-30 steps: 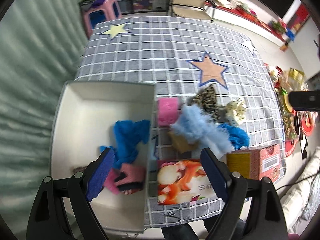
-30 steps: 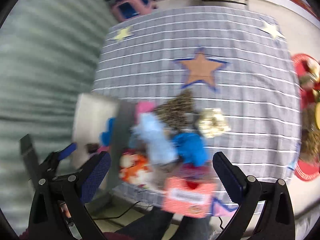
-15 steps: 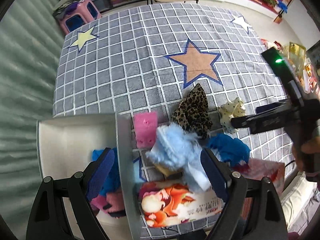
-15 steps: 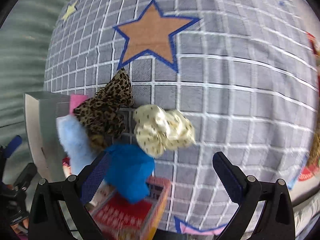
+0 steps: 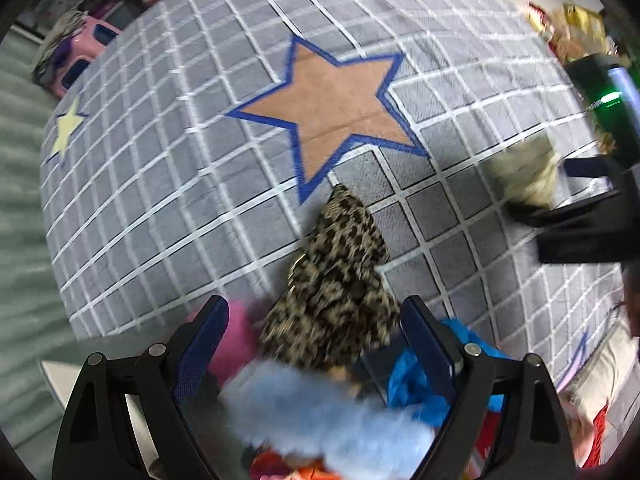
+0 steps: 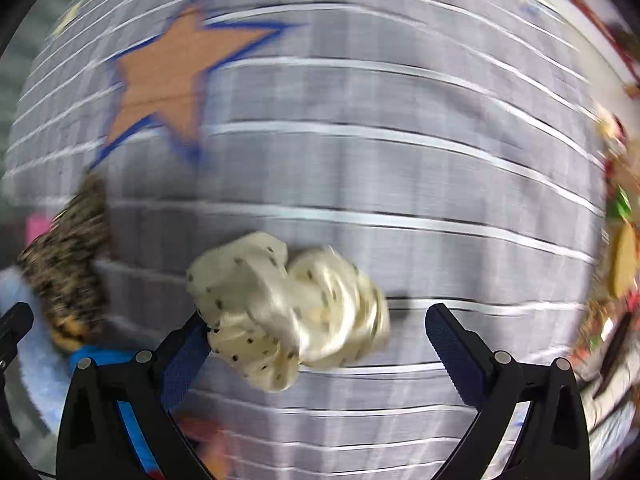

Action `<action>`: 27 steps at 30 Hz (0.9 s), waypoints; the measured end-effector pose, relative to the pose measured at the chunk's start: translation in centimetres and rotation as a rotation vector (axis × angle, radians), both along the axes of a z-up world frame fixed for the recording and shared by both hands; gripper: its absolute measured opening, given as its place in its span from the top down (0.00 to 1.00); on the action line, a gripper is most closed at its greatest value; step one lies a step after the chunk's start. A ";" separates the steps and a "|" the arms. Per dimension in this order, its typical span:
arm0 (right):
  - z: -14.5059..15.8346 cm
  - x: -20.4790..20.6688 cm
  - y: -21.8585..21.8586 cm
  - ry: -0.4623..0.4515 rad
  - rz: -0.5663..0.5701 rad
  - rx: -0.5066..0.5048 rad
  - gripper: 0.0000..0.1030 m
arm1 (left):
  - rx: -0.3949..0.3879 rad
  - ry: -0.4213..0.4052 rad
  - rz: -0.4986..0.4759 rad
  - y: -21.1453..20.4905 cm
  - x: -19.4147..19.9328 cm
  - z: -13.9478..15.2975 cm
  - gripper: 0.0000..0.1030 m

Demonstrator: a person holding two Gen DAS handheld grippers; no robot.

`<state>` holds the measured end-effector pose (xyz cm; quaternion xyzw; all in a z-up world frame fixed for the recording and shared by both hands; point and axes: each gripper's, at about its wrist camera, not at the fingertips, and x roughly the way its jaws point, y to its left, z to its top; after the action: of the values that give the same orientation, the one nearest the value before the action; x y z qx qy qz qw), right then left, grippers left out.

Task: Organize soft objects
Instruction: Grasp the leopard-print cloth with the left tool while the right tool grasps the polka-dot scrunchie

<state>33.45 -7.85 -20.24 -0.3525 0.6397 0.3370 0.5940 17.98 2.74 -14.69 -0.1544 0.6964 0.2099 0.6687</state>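
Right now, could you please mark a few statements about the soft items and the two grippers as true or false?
1. The left gripper is open above the leopard-print cloth. True.
2. The right gripper is clamped on a red box. False: its jaws stand open around the cream dotted scrunchie.
3. The tablecloth is plain green. False: it is grey with white grid lines and stars.
4. A fluffy light-blue piece lies nearer the left camera than the leopard-print cloth. True.
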 end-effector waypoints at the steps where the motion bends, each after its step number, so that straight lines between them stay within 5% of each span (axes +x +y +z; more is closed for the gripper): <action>1: -0.1 0.9 -0.7 0.000 -0.025 -0.003 0.00 | -0.006 0.012 -0.001 0.1 0.4 -0.7 0.12; 5: 0.3 3.5 -3.5 0.084 -0.128 0.069 0.00 | -0.029 0.051 0.022 0.6 1.1 -2.7 0.12; 9: 0.8 3.2 -3.7 0.115 -0.108 0.137 0.00 | -0.047 0.093 0.019 0.6 1.6 -4.2 0.12; 21: -1.4 2.1 -0.2 0.032 -0.045 0.103 0.00 | -0.121 0.146 0.038 1.2 2.1 -6.1 0.17; 24: -2.0 2.0 2.1 0.016 0.004 0.043 0.00 | -0.162 0.131 0.040 1.0 3.0 -6.3 0.30; 27: -2.2 0.7 3.3 0.028 0.004 0.045 0.00 | -0.143 0.111 0.011 0.5 4.0 -5.9 0.54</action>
<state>34.13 -4.59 -22.41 -0.3354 0.6395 0.3573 0.5923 21.94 3.24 -20.60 -0.1937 0.7448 0.1712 0.6152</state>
